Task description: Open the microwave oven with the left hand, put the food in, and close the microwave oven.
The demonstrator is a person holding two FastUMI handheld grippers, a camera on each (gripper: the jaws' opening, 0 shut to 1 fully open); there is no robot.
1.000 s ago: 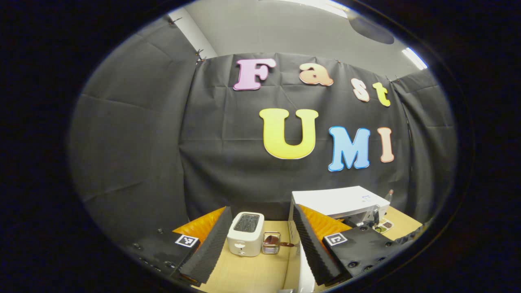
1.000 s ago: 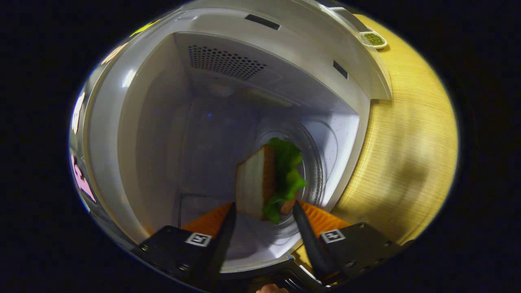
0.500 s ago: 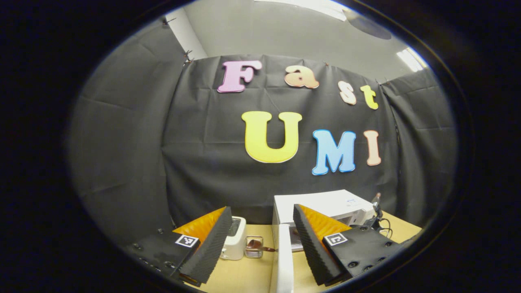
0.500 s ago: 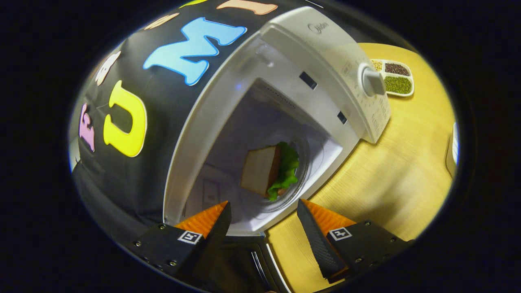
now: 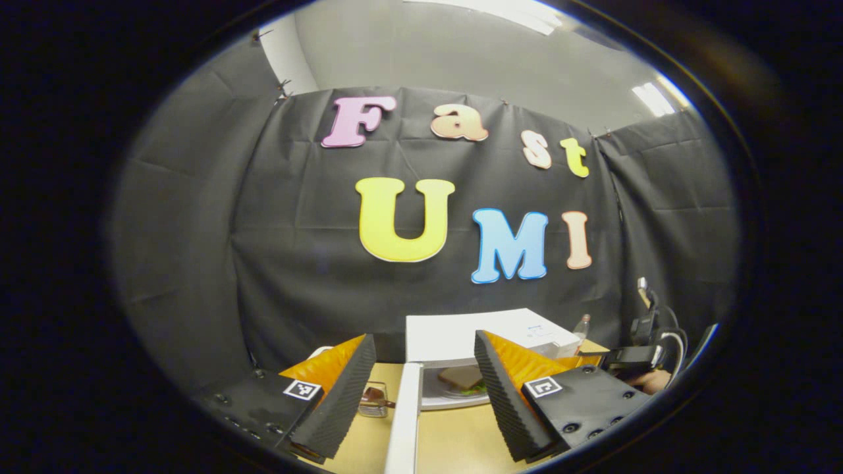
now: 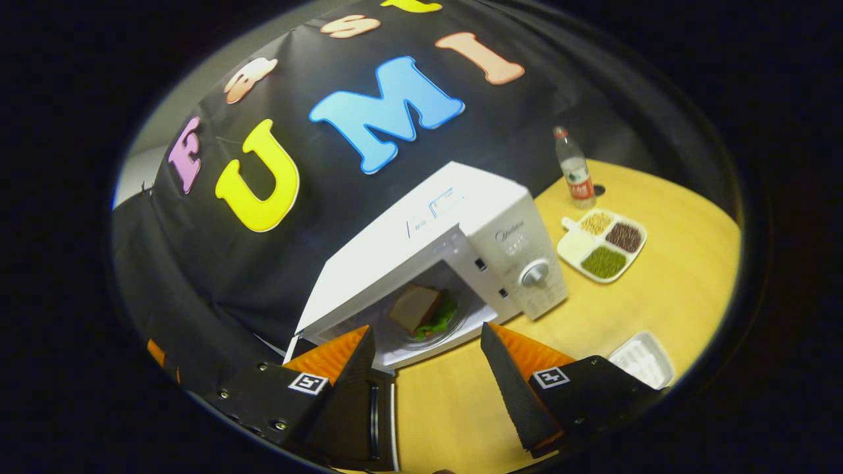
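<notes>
right gripper view: right hand-held gripper (image 6: 427, 368) wide open, nothing between its fingers, off the front of the microwave oven (image 6: 461, 247)
left gripper view: left hand-held gripper (image 5: 425, 378) wide open too, holding nothing, facing the oven from the front-left
microwave oven: white, on the wooden tabletop (image 6: 658, 296), back against the booth wall; cavity open
door: swung out to the oven's left; seen edge-on as a white strip (image 5: 403, 421) between the left gripper's fingers, not touched by either; dark inner face (image 6: 369, 408) shows low in the right gripper view
food: sandwich (image 6: 421, 311) with green lettuce, lying on the glass turntable inside the cavity; also visible from the left side (image 5: 464, 379)
control knob: on the oven's right front panel (image 6: 535, 273)
divided dish: white, four compartments with grains and beans (image 6: 602, 245), on the tabletop right of the oven, apart from it
bottle: clear plastic, upright (image 6: 574, 170), behind the dish near the wall
white tray: near tabletop edge (image 6: 640, 359), beside the right finger
small glass container: (image 5: 374, 400) on the tabletop left of the door
</notes>
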